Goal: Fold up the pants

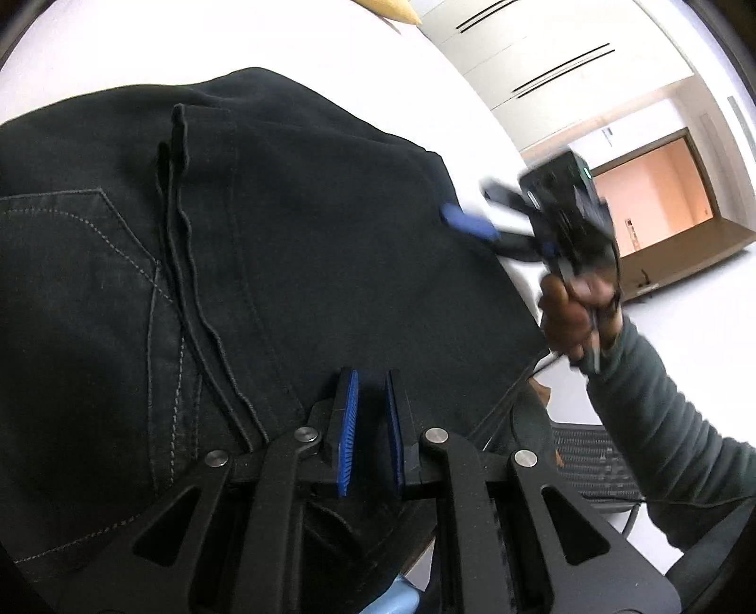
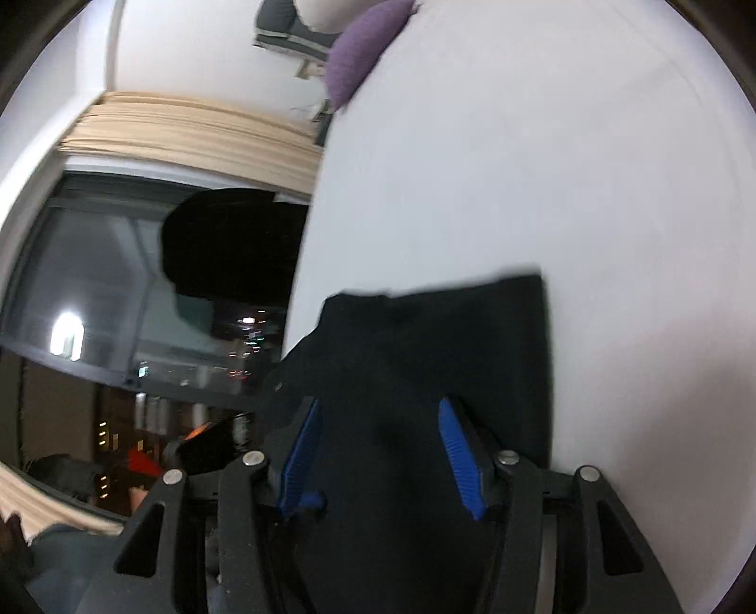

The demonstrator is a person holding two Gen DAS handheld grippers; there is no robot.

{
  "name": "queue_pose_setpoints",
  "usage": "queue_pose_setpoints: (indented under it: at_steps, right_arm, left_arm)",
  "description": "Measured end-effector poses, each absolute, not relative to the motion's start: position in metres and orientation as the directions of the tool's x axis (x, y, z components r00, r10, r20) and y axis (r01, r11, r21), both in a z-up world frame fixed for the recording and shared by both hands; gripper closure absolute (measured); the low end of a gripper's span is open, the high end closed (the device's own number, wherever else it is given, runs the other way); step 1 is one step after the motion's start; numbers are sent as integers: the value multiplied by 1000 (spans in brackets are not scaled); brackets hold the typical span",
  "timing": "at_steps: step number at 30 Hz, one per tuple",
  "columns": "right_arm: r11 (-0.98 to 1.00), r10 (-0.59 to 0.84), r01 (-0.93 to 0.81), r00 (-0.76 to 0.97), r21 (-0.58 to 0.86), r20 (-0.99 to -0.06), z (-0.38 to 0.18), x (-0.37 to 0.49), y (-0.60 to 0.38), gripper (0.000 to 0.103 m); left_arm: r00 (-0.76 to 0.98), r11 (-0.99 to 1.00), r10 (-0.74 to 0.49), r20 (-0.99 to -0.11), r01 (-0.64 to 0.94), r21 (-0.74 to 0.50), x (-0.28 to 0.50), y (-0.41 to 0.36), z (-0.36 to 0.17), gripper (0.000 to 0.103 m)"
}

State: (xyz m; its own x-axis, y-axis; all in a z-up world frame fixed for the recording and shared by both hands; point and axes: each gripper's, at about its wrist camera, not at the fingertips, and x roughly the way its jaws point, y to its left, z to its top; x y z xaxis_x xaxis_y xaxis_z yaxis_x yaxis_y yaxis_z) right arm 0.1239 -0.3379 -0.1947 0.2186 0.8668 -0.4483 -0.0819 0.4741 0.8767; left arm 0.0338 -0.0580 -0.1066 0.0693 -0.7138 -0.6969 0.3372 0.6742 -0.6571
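**Black pants spread on white table, both grippers at the cloth**

While the white table (image 1: 283, 42) carries them, the black pants (image 1: 307, 236) lie spread across it (back pocket stitching up); the right gripper (image 2: 380, 453) stands with its blue pads (image 2: 456, 453) wide apart, dark cloth between them; the left gripper (image 1: 371, 425) hangs just above the fabric, its jaws narrowly parted, gripping nothing; a purple cushion (image 2: 364, 47) sits far off.
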Motion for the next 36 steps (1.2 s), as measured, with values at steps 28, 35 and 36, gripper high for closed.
queue_pose_setpoints:
  at_steps: [28, 35, 36]
  right_arm:
    - [374, 916, -112, 201, 921, -348, -178, 107, -193, 25]
    - [539, 832, -4, 161, 842, -531, -191, 118, -192, 41]
    - [513, 847, -29, 182, 858, -500, -176, 117, -191, 33]
  left_arm:
    - [654, 698, -467, -595, -142, -702, -121, 212, -50, 2]
    - [642, 621, -448, -622, -277, -733, -128, 244, -70, 2]
    - [637, 614, -450, -625, -287, -735, -123, 246, -72, 2]
